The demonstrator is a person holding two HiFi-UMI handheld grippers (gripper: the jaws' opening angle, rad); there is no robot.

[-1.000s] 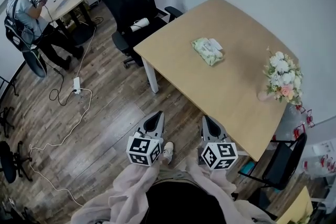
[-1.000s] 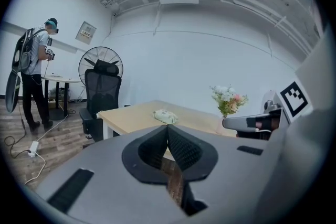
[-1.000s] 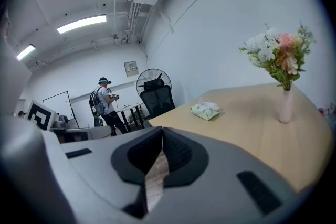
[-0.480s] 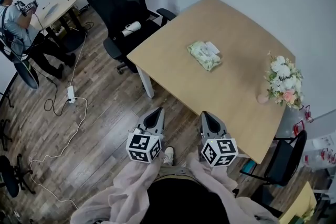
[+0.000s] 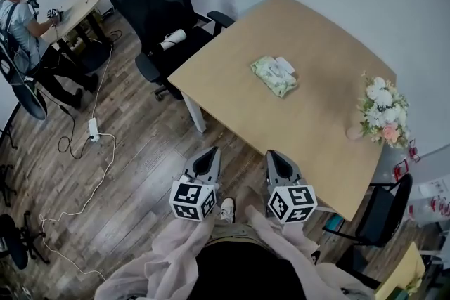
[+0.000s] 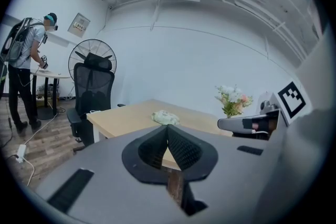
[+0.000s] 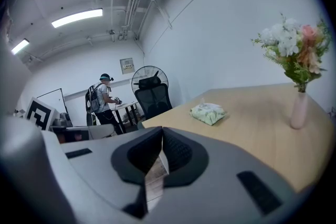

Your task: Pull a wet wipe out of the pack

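Nothing done yet: the wipe pack (image 5: 274,75) lies untouched in the middle of the worktop (image 5: 316,130). The left tool (image 5: 205,164) and right tool (image 5: 279,165), both clenched empty, hang beyond the worktop's near edge; the whole pull remains.

The room is bright and evenly lit. A long ceiling lamp (image 7: 77,17) shines as a white strip high above the right gripper (image 7: 159,132). Shadows on the bench (image 5: 316,116) ahead of it are soft. Both gripper views bend and darken at their round edges, and the near gripper body looks slightly blurred.
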